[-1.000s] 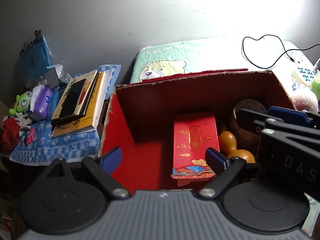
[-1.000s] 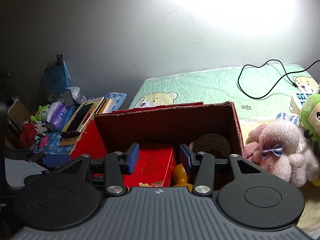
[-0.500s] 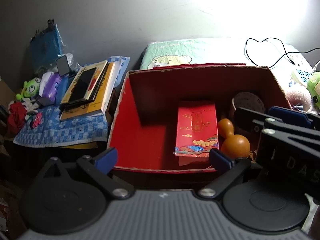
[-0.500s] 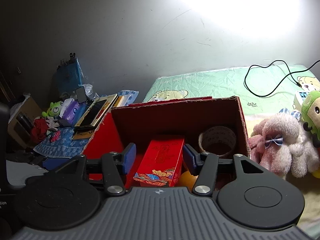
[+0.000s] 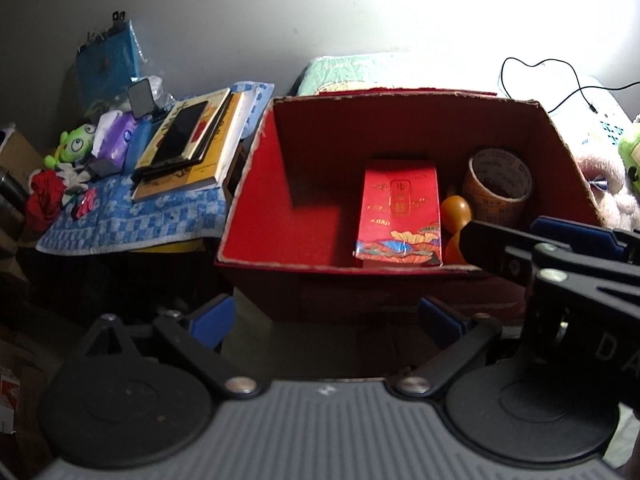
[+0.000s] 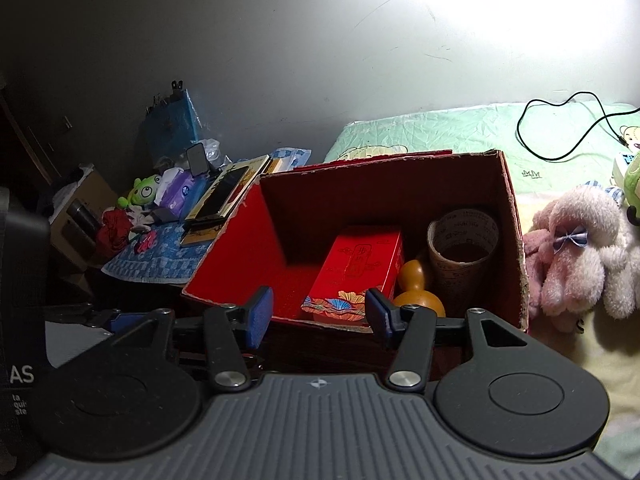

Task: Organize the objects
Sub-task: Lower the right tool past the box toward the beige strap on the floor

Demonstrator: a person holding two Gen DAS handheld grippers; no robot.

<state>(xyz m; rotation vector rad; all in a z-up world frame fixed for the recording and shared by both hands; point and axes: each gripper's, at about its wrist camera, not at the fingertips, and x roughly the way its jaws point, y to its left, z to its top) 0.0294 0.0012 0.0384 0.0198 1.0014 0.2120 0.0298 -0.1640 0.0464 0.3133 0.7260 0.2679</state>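
An open red cardboard box [image 5: 256, 184] holds a red gift packet [image 5: 400, 208] lying flat, an orange gourd [image 5: 456, 216] to its right, and a brown tape roll [image 5: 496, 188] in the far right corner. My left gripper [image 5: 326, 318] stands open and empty, just outside the box's near wall. From the right, the right gripper [image 5: 560, 256] reaches over the near right corner. In the right wrist view the right gripper [image 6: 319, 312] is open at the near rim of the box [image 6: 236, 248], in front of the packet [image 6: 356, 268], gourd [image 6: 416, 284] and tape roll [image 6: 460, 240]. Nothing sits between its pads.
Left of the box, a stack of books [image 5: 188, 140] with a dark phone on top lies on a blue checked cloth [image 5: 132, 216], beside a green plush frog [image 5: 74, 144]. A pink plush toy [image 6: 580, 248] lies right of the box. A black cable [image 6: 560, 128] loops over the green bedsheet behind.
Both grippers have drawn back from inside the box to its near rim, and their jaws have spread wider. The packet, gourd and tape roll have stayed in place.
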